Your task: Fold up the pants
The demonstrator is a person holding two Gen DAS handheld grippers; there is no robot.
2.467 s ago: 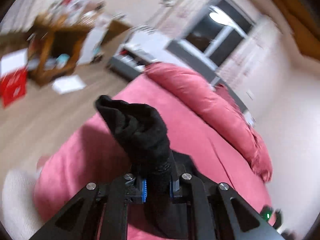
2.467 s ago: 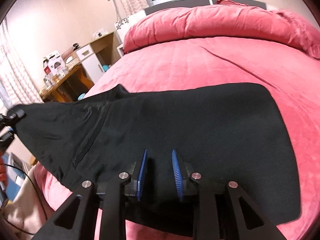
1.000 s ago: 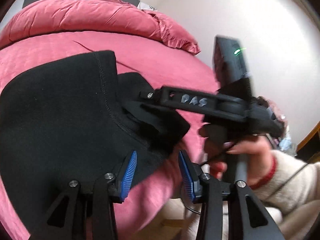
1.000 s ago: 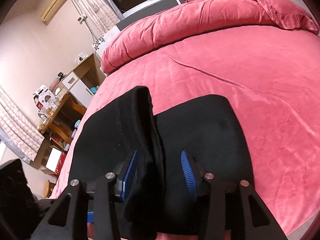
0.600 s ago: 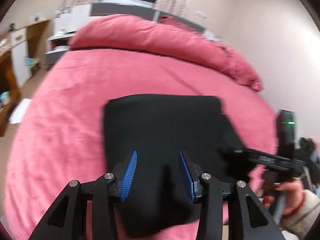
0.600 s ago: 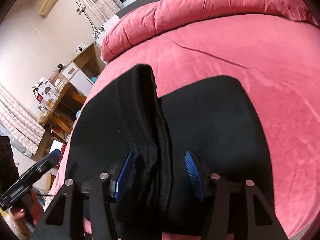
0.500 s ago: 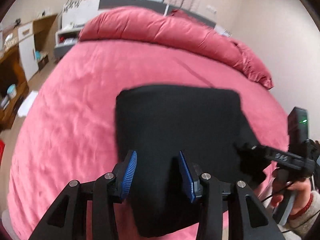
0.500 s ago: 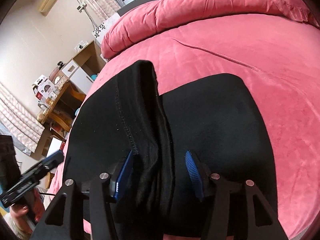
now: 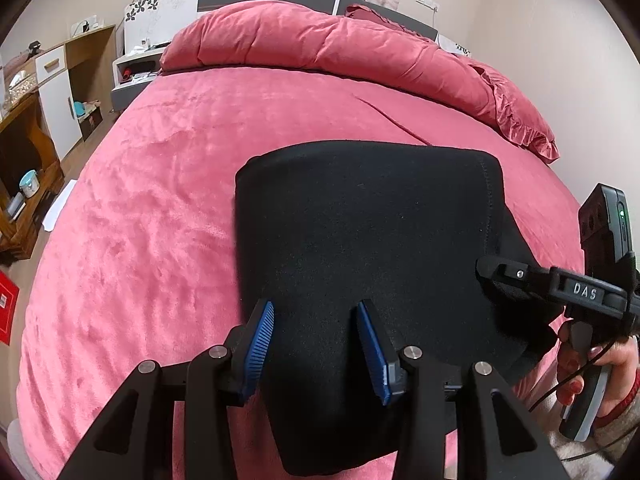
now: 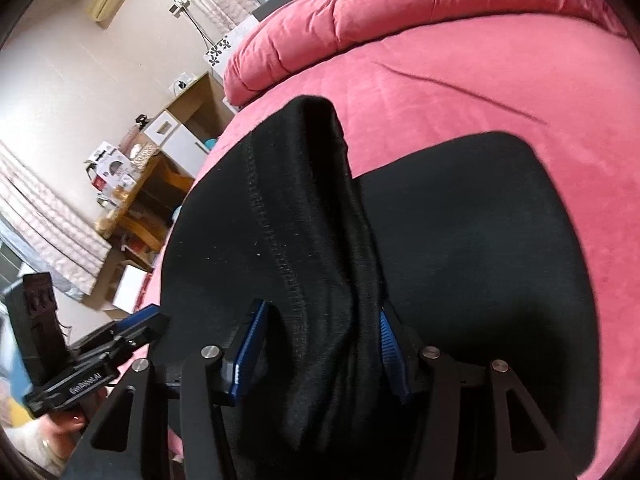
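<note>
Black pants (image 9: 368, 240) folded into a flat block on a pink bed (image 9: 160, 208), near its front edge. Left gripper (image 9: 316, 340) poised above the near end of the cloth, blue fingers (image 9: 260, 336) spread apart, nothing pinched between them. Right gripper (image 10: 316, 344) with a raised ridge of the pants' fabric standing up between its fingers (image 10: 248, 344); the right pad pressed against or hidden behind the cloth, a gap visible beside the left pad; firm grip or loose contact impossible to tell. In the left wrist view, tip of the right gripper buried in a fold at the pants' right edge, fingertips concealed. Rolled pink duvet (image 9: 320, 52) along the head of the bed. Open wooden shelf unit (image 9: 24, 152) at far left with a small pale blue pot (image 9: 29, 184) inside; other contents too small to identify. Part of a hand (image 9: 588, 372) on the right gripper's handle, cut off by the frame edge.
</note>
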